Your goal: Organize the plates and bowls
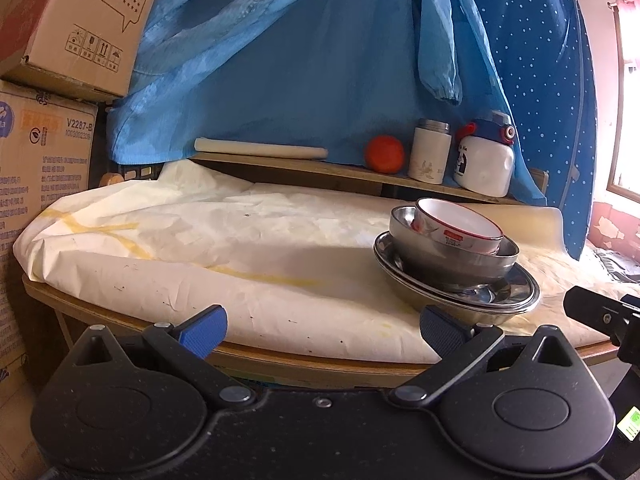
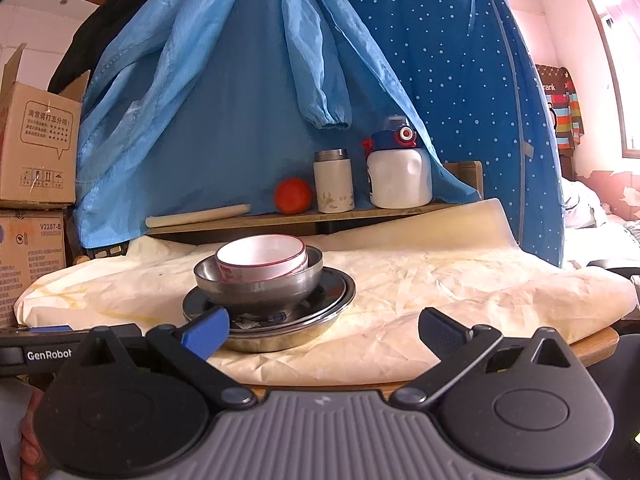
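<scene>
A white bowl (image 2: 262,262) tilts inside a steel bowl (image 2: 258,284) on stacked steel plates (image 2: 268,312), center-left of frame. The right gripper (image 2: 324,330) gapes wide and empty; the stack sits behind its left finger. The left gripper (image 1: 322,330) is likewise spread, with the stack beyond its right finger.

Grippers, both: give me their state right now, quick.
Left gripper: open, holding nothing.
Right gripper: open, holding nothing.

One white bowl (image 2: 262,258) sits in one steel bowl (image 2: 258,280) atop what look like two stacked steel plates (image 2: 280,326). Behind stand two flasks (image 2: 334,182), one orange ball (image 2: 293,196), and two cardboard boxes (image 2: 36,148).
</scene>
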`<move>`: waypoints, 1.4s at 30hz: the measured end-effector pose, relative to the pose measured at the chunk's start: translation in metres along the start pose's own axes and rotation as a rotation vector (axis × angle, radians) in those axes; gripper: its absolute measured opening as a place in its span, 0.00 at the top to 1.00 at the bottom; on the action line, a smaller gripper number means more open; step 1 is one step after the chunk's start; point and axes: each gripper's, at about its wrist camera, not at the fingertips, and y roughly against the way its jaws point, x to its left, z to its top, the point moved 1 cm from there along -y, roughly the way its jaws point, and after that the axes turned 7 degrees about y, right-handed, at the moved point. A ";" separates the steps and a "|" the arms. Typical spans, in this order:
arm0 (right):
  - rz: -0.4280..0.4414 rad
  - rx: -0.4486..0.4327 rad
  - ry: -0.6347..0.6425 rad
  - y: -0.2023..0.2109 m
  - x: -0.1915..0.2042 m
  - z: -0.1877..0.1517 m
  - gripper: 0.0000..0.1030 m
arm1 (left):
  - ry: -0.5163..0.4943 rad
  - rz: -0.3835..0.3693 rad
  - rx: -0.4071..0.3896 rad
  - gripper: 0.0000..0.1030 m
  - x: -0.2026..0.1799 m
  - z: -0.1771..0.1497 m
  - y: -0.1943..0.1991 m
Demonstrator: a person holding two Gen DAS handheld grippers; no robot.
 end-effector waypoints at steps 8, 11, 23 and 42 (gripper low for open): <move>0.003 0.004 -0.002 0.000 0.000 -0.001 0.00 | -0.006 -0.001 -0.006 0.01 -0.001 0.000 0.001; 0.006 0.005 0.000 0.001 0.001 -0.001 0.00 | -0.007 0.000 -0.007 0.01 -0.002 -0.001 0.002; 0.004 0.007 -0.004 0.001 0.002 -0.003 0.00 | -0.013 -0.001 -0.004 0.01 -0.002 -0.002 0.003; -0.002 0.016 -0.008 0.001 0.003 -0.003 0.00 | -0.018 0.001 0.006 0.01 -0.002 -0.002 0.002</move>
